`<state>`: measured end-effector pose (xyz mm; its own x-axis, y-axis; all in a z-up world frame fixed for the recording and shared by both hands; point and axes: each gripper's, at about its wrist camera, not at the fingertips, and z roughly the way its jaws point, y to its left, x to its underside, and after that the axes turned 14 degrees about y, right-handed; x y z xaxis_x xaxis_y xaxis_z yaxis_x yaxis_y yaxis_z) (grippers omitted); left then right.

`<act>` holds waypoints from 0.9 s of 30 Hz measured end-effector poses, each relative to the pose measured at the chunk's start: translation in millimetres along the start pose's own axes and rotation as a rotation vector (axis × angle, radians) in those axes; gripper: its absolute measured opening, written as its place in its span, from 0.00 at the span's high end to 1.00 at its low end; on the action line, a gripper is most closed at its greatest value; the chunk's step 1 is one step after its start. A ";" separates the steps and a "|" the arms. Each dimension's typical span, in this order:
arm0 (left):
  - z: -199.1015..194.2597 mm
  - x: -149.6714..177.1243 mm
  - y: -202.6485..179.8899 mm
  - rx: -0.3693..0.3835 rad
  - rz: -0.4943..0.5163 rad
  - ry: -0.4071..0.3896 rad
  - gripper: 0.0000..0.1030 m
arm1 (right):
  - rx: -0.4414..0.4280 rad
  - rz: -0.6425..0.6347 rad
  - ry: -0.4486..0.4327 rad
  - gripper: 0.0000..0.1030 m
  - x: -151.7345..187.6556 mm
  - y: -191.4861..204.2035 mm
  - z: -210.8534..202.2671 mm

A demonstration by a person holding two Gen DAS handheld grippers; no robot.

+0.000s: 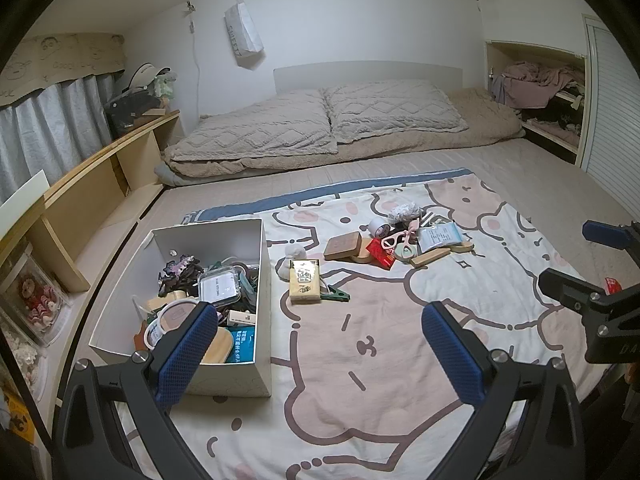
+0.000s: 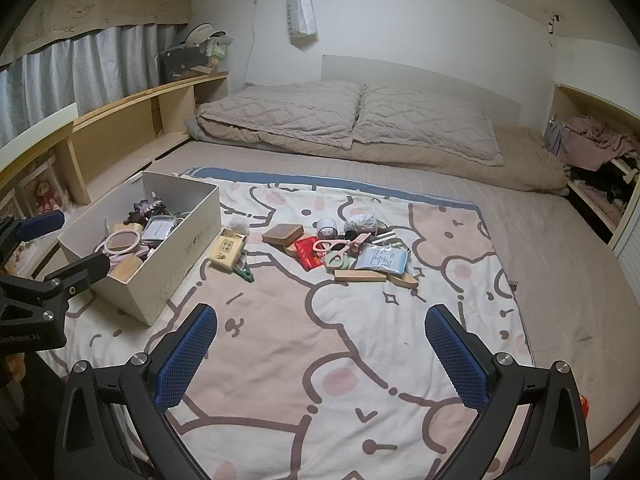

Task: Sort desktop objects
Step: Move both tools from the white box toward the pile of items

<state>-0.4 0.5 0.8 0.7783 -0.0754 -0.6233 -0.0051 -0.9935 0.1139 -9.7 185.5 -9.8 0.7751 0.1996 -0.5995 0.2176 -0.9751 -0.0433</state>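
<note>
A white shoe box [image 1: 262, 272] [image 2: 176, 272] holds several small items on the cartoon blanket [image 1: 360, 360] [image 2: 300, 340]. A yellow card box [image 1: 305, 281] [image 2: 226, 249] lies on green clips beside it. Further right is a pile: a brown case [image 1: 342, 245] [image 2: 283, 234], red packet [image 2: 310, 255], pink scissors [image 1: 396, 239] [image 2: 340, 245], blue-white pouch [image 1: 438, 236] [image 2: 382, 258], wooden pieces [image 2: 360, 276]. My left gripper [image 1: 320, 344] is open and empty, its left finger over the shoe box's near corner. My right gripper [image 2: 320, 344] is open and empty above the blanket.
Pillows [image 1: 320, 124] and a folded duvet lie at the bed's head. A wooden shelf [image 1: 100, 184] runs along the left side. An open closet [image 1: 548, 100] with clothes is at the right. The right gripper shows at the left wrist view's right edge [image 1: 592, 276].
</note>
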 end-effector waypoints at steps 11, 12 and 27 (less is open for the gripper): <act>-12.1 3.3 8.0 -0.006 -0.020 -0.020 0.00 | -0.001 -0.002 -0.018 0.00 2.4 -2.6 -6.0; -14.4 2.7 9.0 -0.008 -0.028 -0.027 0.00 | -0.001 -0.002 -0.020 0.00 2.2 -3.3 -7.0; -42.6 -8.4 8.8 -0.037 -0.040 -0.092 0.00 | -0.036 0.025 -0.067 0.00 -5.7 -25.2 -30.5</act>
<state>19.7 -4.0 39.9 0.7165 -0.0446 -0.6962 0.0494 -0.9922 0.1145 -1.5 211.9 19.1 0.7393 0.1668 -0.6524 0.2209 -0.9753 0.0010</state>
